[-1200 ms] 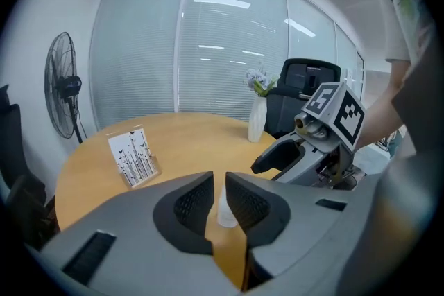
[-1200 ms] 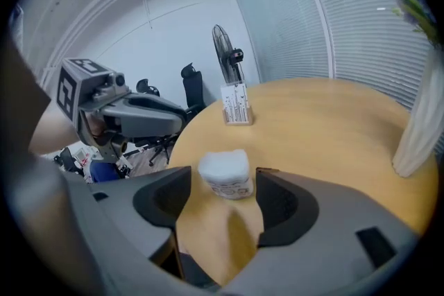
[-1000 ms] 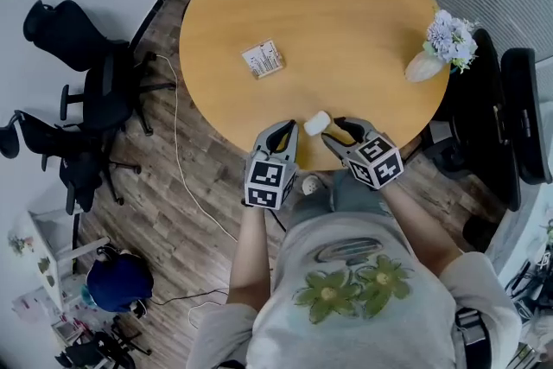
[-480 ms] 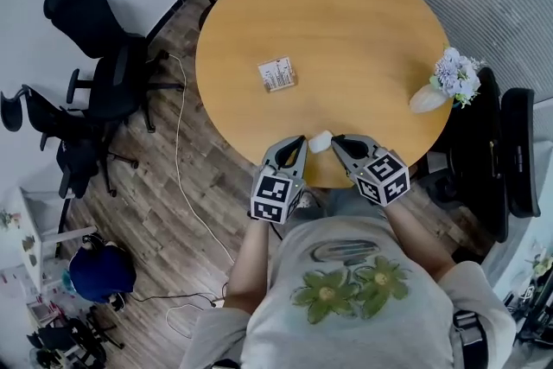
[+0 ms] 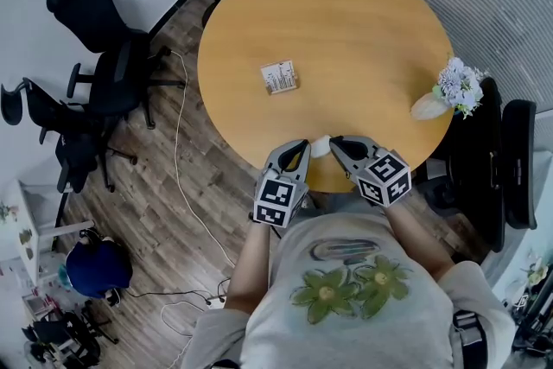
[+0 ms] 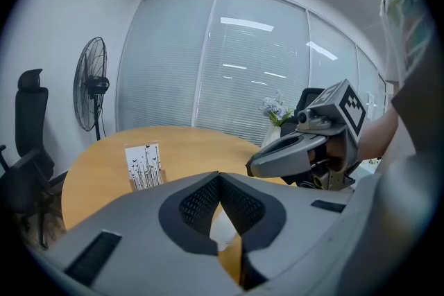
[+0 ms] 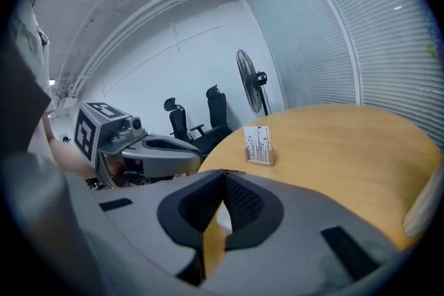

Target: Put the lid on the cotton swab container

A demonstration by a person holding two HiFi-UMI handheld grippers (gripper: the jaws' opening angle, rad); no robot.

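The left tongs [image 5: 301, 148] and right tongs [image 5: 333, 142] are both closed tip to tip, with nothing pinched between the pads of either. The 2 point toward each other over the near edge of the round light-wood table [image 5: 346, 22]. The small white cotton swab container [image 5: 320, 147] sits on that edge, just between the 2 tips; its lid cannot be made out. Farther in stands a white printed card in a wooden holder [image 5: 279, 77], and a pale vase of lilac flowers [image 5: 454, 89] is at the right rim.
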